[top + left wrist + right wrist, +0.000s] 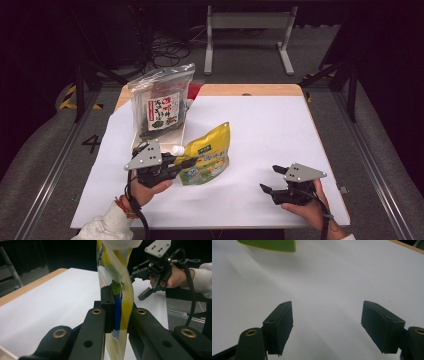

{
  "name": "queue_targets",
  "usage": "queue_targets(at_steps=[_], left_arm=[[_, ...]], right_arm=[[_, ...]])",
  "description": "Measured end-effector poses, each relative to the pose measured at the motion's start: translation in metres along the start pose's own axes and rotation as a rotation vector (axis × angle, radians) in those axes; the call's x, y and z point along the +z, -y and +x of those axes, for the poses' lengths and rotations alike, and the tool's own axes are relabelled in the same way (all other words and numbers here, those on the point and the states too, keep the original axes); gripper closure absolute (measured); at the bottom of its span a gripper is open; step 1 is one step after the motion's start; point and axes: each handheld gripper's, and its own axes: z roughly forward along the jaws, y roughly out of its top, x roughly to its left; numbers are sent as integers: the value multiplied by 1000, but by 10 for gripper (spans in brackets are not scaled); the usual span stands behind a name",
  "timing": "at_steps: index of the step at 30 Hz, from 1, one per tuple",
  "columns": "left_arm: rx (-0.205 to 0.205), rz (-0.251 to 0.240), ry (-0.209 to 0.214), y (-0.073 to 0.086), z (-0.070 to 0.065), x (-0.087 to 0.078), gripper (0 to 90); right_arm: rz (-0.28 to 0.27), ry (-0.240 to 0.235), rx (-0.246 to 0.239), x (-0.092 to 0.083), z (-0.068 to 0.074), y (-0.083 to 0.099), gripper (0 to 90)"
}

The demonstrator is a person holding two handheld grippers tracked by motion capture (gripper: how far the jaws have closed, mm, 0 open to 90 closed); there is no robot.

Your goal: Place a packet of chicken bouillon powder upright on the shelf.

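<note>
White sheeting covers the table (260, 125), with a strip of bare wood showing along its far edge; at the far left of that sheet a clear bag of dark seaweed (162, 102) with a white and red label stands upright, leaning a little. Just in front of it the left tool (186, 162) is held in a hand (150, 192) that comes in from the lower left; its jaws are clamped on a yellow pouch (210, 155) with a white cap, gripping it near the capped end, so that the pouch lies slanted with its far corner raised. In the left gripper view the pouch (117, 290) rises edge-on between the two black jaws, which press against its yellow and blue faces; farther off there shows the other tool in its hand. Well apart to the right, near the table's front right corner, the right tool (272, 179) is held low over the white sheet; its jaws stand wide apart with nothing between them. In the right gripper view both black pads (280, 325) frame bare white sheet, with a yellow-green corner of the pouch (272, 245) at the top edge.
</note>
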Motion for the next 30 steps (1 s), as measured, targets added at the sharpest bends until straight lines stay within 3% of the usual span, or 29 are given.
queue_targets(at_steps=[7,15,19,22,30], left_arm=[[15,-11,-40,-1,7,-22,862],[59,-48,-118,-15,21,-55,861],[76,-63,-145,-18,28,-64,862],[77,-68,-174,-19,43,-73,862],[117,-47,-200,-13,65,-83,862]], right_arm=[[12,-15,-2,7,1,-1,242],[40,-22,-11,10,5,6,238],[49,-20,-20,8,7,10,238],[41,-23,-5,7,8,9,237],[52,-32,6,10,8,11,237]])
